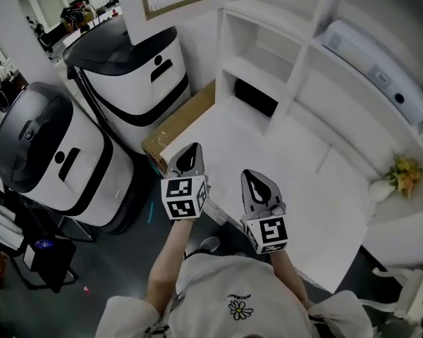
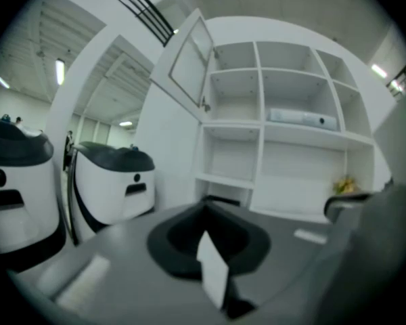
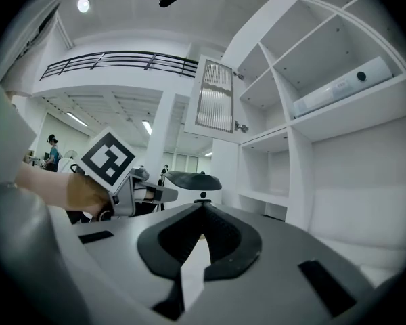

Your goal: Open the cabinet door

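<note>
At the near edge of the white counter (image 1: 317,210), the person holds both grippers side by side, pointed toward the shelves. The left gripper (image 1: 191,150) has its jaws pressed together tip to tip, pinching only each other. Its own view is smeared with blur, so fine detail is lost there. The right gripper (image 1: 251,174) is just beside it, and its jaws also meet at the tip - closed, with no object between them. Both hang in the air, well apart from the shelving.

Just beside the counter's left end lies a cardboard box (image 1: 180,122), its lower part hidden by the counter. Past it stand two white-and-black machines (image 1: 137,76).

Across the counter rises the white shelf unit (image 2: 260,134). A long white device (image 2: 301,118) lies on one shelf. Yellow flowers (image 1: 405,174) sit at the right end, too small to make out.

The cabinet door (image 3: 216,95) is at the unit's upper left - already swung wide open, its ribbed pane facing the room. A small fitting on its edge is too tiny to identify. In the head view a framed panel is cropped by the top edge, and I cannot tell whether it is the same door.
</note>
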Action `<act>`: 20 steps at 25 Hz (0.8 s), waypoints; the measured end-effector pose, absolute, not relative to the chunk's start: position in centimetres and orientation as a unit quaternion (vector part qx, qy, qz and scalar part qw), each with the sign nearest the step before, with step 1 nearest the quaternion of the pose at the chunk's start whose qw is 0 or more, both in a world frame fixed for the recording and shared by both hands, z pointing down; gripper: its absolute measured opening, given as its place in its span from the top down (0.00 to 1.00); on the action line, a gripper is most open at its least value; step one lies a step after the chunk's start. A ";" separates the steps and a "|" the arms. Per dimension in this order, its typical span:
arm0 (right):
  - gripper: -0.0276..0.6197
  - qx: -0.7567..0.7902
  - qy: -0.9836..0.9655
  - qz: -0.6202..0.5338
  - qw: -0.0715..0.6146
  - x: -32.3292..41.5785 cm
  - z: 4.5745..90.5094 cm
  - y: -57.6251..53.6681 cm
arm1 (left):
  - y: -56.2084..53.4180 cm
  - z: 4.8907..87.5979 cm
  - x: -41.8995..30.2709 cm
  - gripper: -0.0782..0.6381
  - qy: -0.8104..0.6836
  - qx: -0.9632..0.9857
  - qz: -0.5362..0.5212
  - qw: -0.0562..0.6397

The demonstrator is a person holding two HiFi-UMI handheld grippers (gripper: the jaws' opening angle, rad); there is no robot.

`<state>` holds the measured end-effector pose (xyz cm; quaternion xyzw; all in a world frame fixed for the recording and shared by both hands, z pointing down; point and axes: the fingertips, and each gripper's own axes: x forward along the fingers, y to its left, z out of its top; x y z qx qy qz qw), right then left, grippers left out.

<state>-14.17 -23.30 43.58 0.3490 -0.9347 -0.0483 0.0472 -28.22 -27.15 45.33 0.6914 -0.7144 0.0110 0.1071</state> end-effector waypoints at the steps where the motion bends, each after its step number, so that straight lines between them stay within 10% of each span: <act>1: 0.96 0.352 -0.933 -0.049 0.050 -13.9 43.7 -23.4 | -26.9 45.7 -27.6 0.88 -0.712 0.694 0.014 0.105; 20: 0.96 0.388 -0.919 0.005 0.063 -9.9 46.1 -24.6 | -24.6 47.2 -20.5 0.88 -0.681 0.729 0.038 0.049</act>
